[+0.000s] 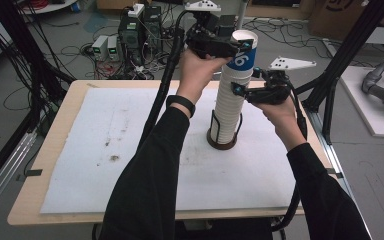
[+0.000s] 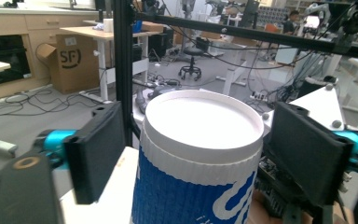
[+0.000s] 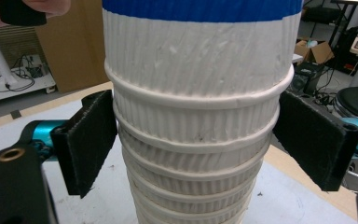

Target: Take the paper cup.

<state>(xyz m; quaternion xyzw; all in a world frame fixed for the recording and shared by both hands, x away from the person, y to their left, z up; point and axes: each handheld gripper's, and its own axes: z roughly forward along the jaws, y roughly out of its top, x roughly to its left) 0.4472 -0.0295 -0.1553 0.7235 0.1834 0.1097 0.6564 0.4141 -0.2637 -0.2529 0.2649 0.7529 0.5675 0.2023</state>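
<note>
Now both grippers at the cup stack (image 1: 228, 107), right of frame centre.
Left gripper (image 2: 193, 154) flanks the top cup (image 2: 200, 154), pads just clear; right gripper (image 3: 193, 140) squeezes the stack's rims.

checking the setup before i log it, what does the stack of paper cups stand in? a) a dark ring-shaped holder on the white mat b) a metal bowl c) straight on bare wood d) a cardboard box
a: in the high view the stack of paper cups rises out of a dark ring-shaped holder that sits on the white mat.
</note>
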